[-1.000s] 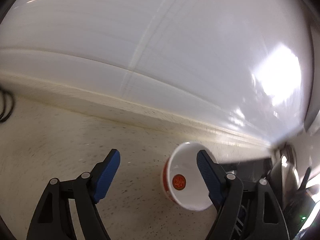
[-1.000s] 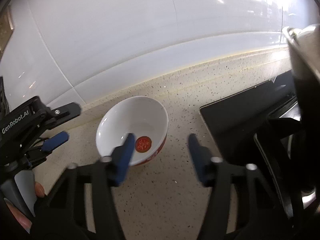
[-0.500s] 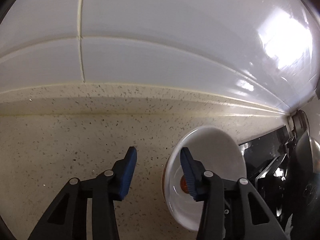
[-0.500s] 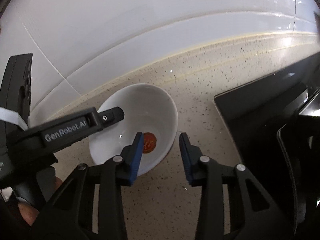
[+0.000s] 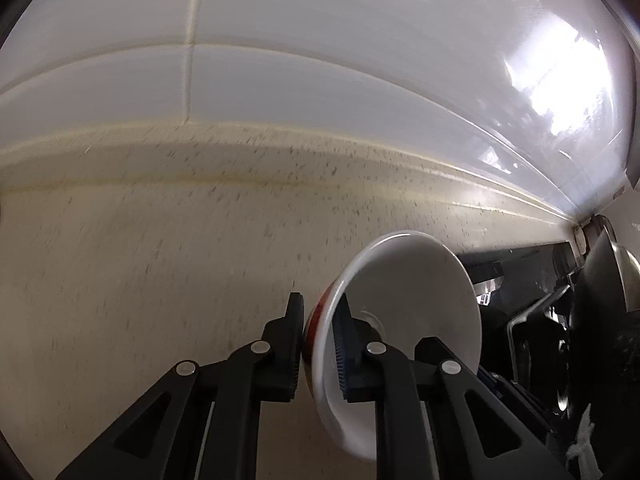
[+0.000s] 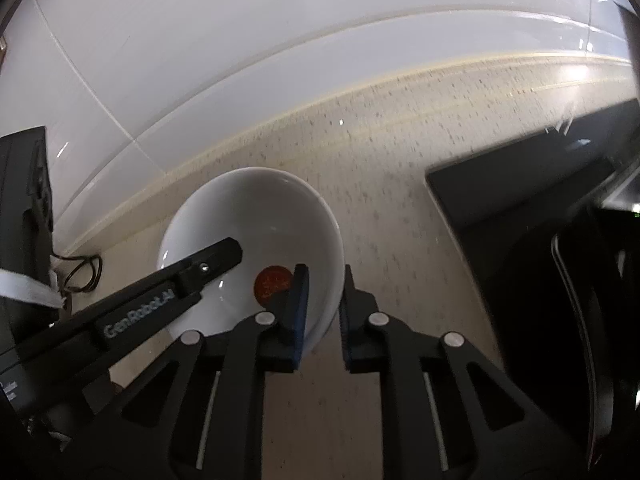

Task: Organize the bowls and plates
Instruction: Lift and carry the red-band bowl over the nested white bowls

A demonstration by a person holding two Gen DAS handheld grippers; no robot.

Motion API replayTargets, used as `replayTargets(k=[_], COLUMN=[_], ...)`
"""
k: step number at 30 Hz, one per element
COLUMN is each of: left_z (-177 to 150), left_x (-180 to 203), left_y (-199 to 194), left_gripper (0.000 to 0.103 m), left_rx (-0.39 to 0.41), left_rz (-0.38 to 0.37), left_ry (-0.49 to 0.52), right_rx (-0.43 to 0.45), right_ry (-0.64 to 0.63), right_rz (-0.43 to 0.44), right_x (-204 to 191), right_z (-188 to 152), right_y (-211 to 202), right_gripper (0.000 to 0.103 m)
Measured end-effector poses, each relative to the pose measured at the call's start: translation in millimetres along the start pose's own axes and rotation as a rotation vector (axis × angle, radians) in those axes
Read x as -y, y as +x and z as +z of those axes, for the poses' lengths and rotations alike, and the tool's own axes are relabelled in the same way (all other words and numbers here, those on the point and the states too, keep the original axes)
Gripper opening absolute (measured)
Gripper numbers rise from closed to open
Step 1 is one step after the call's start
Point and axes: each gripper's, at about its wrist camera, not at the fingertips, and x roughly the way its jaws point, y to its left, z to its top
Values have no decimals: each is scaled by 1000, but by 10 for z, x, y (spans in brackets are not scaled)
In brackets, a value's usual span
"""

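A white bowl with a red outside and a red emblem at its bottom sits on the speckled counter. In the left wrist view the bowl looks tilted. My left gripper is shut on the bowl's rim, one finger inside and one outside. My right gripper is shut on the near right rim, its left pad inside the bowl and its right pad outside. The left gripper's finger also shows in the right wrist view, reaching into the bowl from the left.
A white tiled wall runs behind the beige counter. A black cooktop lies to the right, with a dark pot on it. A black cable lies at the left by the wall.
Both grippers have closed from open onto the bowl's rim, left on its left side, right on its near right side. The bowl now looks larger and closer in both views.
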Motion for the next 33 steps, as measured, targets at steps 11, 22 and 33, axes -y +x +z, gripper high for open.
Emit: replayTargets(k=[11,22,33], left_z=[-755,-1475,-2091], left_x=[-107,-131,-57], left_y=[-476,-859,-1302], left_gripper=[15,15,15], left_rx=[-21,-45,-35], left_rz=[-2,35,84], left_ry=[-85,-128,-161], right_rx=[-42,-85,-132], right_ry=[-43,-146,-259], right_rz=[9,12,31], right_x=[-91,-199,-252], right_z=[-485,-1093,-1742], right_y=[-414,-926,-1448], right_gripper=[14,14,14])
